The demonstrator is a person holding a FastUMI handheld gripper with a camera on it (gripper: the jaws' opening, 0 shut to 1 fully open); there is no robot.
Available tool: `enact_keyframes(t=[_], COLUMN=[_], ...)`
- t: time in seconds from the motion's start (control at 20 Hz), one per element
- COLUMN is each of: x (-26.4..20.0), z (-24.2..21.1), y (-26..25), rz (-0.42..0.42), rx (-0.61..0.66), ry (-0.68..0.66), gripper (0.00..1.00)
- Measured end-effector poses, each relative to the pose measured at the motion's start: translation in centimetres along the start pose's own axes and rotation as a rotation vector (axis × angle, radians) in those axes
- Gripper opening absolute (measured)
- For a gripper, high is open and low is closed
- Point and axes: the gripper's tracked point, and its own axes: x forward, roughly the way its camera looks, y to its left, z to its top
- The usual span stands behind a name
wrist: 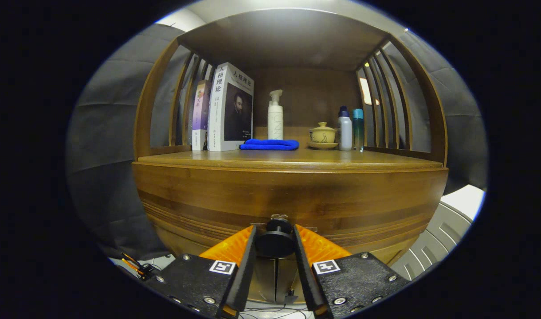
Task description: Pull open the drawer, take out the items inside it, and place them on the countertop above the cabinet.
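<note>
Reaching level at the drawer (pixel 292 201) front, the gripper (pixel 275 241) has both fingers closed around the dark round knob (pixel 275 239), seemingly pressing its sides, though contact is hard to confirm. Above, the countertop (pixel 341 160) holds upright books (pixel 224 108), a folded blue cloth (pixel 269 144), a pump bottle (pixel 275 116), a lidded cup (pixel 323 133) and two bottles (pixel 350 128).

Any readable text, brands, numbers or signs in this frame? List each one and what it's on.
"人格理论": front cover of the white book, and again down its spine.
Purple book spine: characters too blurred to read.
White pump bottle: vertical lettering, too blurred to read.
Tongs, shut on the drawer knob: square coded markers on top, no words.
Blue-capped bottles: no legible print.
</note>
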Motion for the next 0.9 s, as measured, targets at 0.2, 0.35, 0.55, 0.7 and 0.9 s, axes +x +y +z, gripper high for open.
enact_keyframes(t=[0.2, 0.35, 0.55, 0.7, 0.9], x=[0.0, -0.3, -1.9, -3.5, -6.0], z=[-0.2, -0.3, -0.4, -0.6, -0.9], y=[0.0, 0.0, 0.1, 0.2, 0.4], rz=[-0.012, -0.028, -0.032, -0.029, -0.021], rx=[0.007, 0.033, 0.031, 0.045, 0.046], ry=[0.025, 0.017, -0.004, -0.013, -0.024], gripper=[0.42, 0.34, 0.34, 0.35, 0.34])
